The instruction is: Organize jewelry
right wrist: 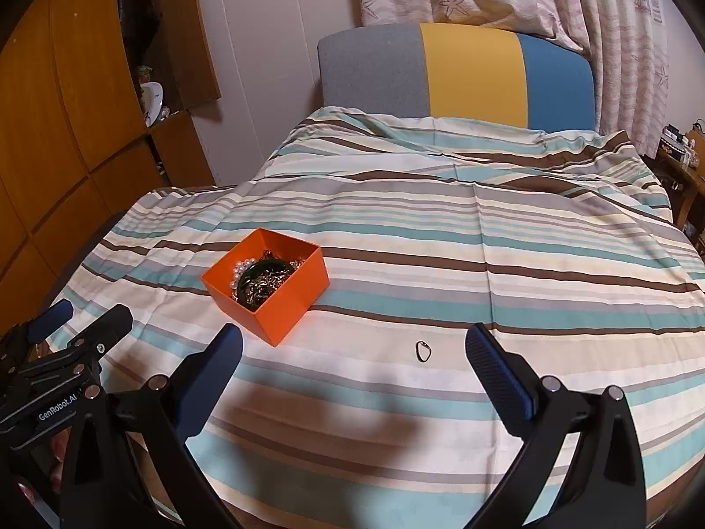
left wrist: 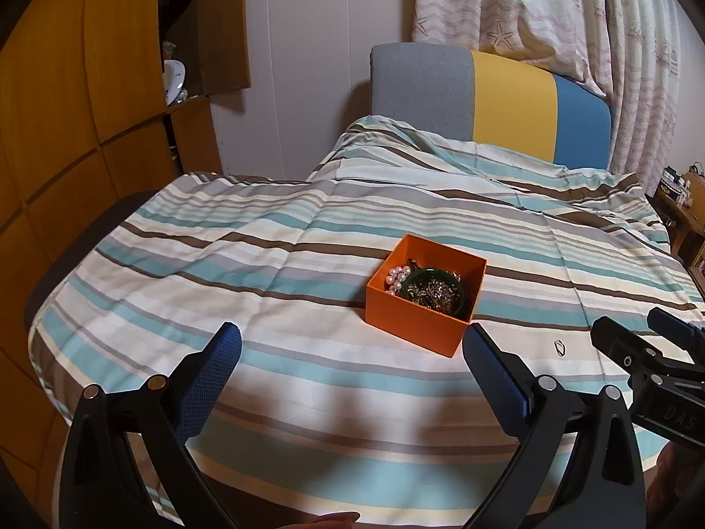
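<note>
An orange box (left wrist: 414, 326) (right wrist: 286, 304) sits on the striped bedspread, holding a green bangle (left wrist: 434, 293) (right wrist: 260, 275), white pearls (left wrist: 398, 277) and gold chains. A small ring (left wrist: 559, 347) (right wrist: 423, 350) lies loose on the cloth to the right of the box. My left gripper (left wrist: 352, 341) is open, hovering near the front of the bed, short of the box. My right gripper (right wrist: 352, 341) is open too, with the ring just ahead between its fingers. Each gripper shows at the edge of the other's view: the right one (left wrist: 639, 330), the left one (right wrist: 88, 313).
The striped bedspread (left wrist: 220, 264) (right wrist: 528, 242) covers the bed up to a grey, yellow and blue headboard (left wrist: 484, 92) (right wrist: 458, 75). Wooden cabinets (left wrist: 66, 110) stand at the left, curtains (left wrist: 573, 13) behind, a cluttered side table (left wrist: 687, 203) at the right.
</note>
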Motion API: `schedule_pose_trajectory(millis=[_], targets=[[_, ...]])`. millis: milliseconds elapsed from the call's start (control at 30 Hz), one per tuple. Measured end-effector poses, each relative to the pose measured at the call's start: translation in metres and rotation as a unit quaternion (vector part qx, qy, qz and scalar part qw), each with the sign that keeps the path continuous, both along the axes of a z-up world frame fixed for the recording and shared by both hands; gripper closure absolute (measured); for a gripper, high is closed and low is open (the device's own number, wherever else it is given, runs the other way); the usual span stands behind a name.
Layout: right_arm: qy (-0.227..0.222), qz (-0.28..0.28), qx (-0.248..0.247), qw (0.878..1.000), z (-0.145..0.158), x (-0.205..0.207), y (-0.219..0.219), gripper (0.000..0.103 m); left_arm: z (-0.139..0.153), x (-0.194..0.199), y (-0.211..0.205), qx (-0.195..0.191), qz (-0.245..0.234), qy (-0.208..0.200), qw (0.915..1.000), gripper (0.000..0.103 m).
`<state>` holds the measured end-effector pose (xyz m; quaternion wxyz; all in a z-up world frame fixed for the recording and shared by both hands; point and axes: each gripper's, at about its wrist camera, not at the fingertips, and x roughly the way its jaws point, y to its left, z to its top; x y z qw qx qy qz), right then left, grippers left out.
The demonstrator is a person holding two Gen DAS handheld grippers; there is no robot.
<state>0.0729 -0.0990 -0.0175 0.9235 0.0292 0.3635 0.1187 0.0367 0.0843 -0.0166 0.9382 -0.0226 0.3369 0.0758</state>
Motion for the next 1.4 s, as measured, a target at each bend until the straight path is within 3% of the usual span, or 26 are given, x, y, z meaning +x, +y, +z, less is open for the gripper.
schedule_pose_trajectory(millis=[1400], targets=[[0.006, 0.001, -0.002, 1.0, -0.006, 0.011, 0.004, 0.002, -0.009, 0.01, -0.002, -0.012, -0.002, 0.012, 0.9999, 0.003]])
